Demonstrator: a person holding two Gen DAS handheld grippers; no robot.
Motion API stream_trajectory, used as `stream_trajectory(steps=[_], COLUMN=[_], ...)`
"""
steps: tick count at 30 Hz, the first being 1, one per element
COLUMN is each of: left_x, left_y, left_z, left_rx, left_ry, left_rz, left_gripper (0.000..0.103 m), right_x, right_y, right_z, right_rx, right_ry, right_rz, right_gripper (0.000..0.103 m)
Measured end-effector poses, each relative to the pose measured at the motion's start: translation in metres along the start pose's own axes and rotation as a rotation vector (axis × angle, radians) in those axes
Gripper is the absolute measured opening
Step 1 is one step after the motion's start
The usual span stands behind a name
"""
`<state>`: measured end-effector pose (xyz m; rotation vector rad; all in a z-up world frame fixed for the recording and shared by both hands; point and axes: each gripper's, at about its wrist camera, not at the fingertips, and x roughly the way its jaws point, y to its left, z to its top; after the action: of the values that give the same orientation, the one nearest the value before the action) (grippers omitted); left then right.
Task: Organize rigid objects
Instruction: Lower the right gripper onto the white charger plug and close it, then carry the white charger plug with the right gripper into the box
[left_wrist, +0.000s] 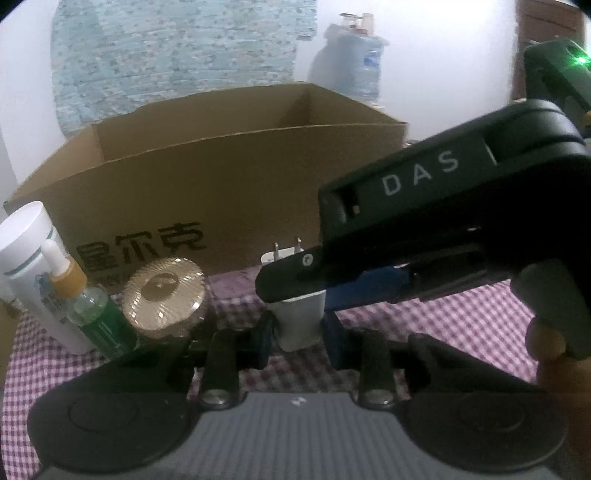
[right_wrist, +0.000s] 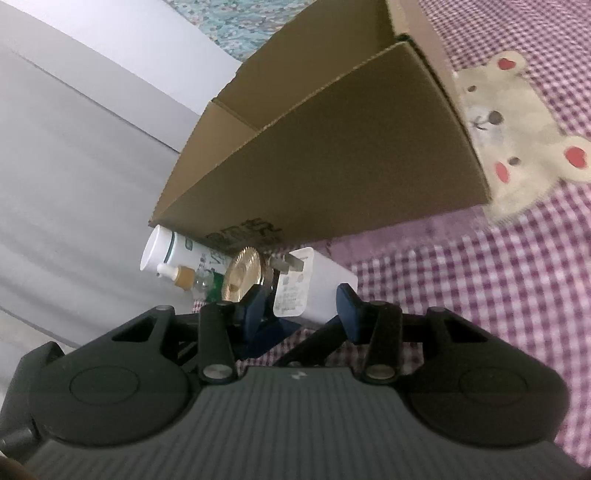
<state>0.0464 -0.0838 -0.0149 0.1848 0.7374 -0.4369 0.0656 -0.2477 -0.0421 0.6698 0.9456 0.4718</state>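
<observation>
Cardboard box (left_wrist: 207, 173) sits open and looks empty (its floor is partly hidden), so sorting has barely begun. In front of it, on purple checked cloth (left_wrist: 443, 325), stand a white tube (left_wrist: 33, 266), a small dropper bottle (left_wrist: 85, 306), a gold-lidded jar (left_wrist: 162, 299) and a white charger plug (left_wrist: 299, 317). The plug stands upright, long axis vertical, prongs pointing up. Left gripper (left_wrist: 299, 339) has its pads closed against the plug's lower sides. Right gripper (right_wrist: 299, 310) straddles the plug's upper part; whether its pads press it cannot be told.

White charger (left_wrist: 298, 321) stands prongs-up before the open cardboard box (left_wrist: 229, 177).
</observation>
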Motion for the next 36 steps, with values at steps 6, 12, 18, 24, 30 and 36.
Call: stream_trajectory(steps=[6, 12, 18, 24, 30, 36], left_x=[-0.013, -0.013, 0.0, 0.005, -0.007, -0.048], left_y=[-0.011, -0.019, -0.013, -0.008, -0.003, 0.008], left_z=[-0.017, -0.023, -0.011, -0.008, -0.006, 0.026], left_rx=[0.067, 0.107, 0.104, 0.085, 0.08, 0.103], left_ry=[0.017, 0.005, 0.01, 0.01, -0.025, -0.14], left_rz=[-0.056, -0.042, -0.035, -0.028, -0.025, 0.022], left_gripper=[0.03, 0.033, 0.035, 0.031, 0.03, 0.03], right_x=[-0.02, -0.023, -0.016, -0.006, -0.012, -0.036], right_y=[0.002, 0.007, 0.012, 0.014, 0.03, 0.077], right_z=[-0.025, -0.031, -0.026, -0.026, -0.027, -0.014], right_rx=[0.028, 0.018, -0.003, -0.007, -0.047, -0.151], right_ry=[0.006, -0.021, -0.034, -0.044, -0.062, -0.132], right_rz=[-0.031, -0.083, -0.128, -0.144, -0.154, -0.12], right_gripper=[0.042, 0.044, 0.046, 0.046, 0.044, 0.044])
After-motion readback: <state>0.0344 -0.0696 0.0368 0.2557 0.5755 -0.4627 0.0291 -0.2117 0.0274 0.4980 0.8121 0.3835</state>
